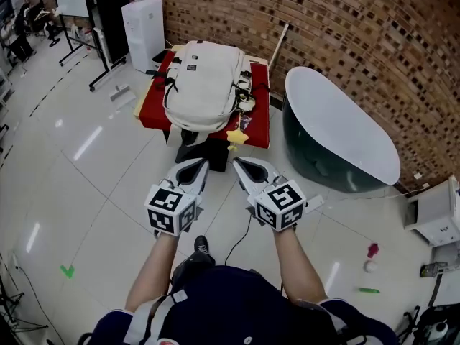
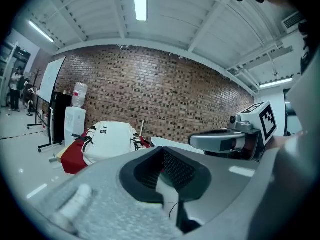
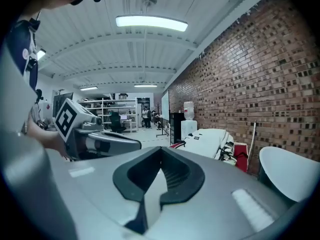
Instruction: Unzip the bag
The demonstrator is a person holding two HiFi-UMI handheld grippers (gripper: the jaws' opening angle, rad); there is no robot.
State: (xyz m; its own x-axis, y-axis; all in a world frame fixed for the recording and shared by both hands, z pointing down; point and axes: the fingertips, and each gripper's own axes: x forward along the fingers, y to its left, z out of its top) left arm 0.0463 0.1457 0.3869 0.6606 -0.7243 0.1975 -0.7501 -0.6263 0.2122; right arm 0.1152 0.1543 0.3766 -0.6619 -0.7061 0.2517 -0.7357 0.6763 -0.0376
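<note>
The bag [image 1: 205,85] lies at twelve o'clock, well apart from both claws. The left claw [image 1: 191,172] and right claw [image 1: 248,172] are pressed together, empty.

Your head cam looks steeply down past your arms, so the left gripper [image 1: 194,167] and right gripper [image 1: 244,167] land mid-frame and the bag [image 1: 205,85] sits well off, upper middle. Each gripper cam rides just behind its own jaws and faces nearly level (heavy fisheye). Both share that bag, its red table [image 1: 260,124] and the brick wall [image 1: 345,27]; each catches the other gripper at its side edge.
</note>
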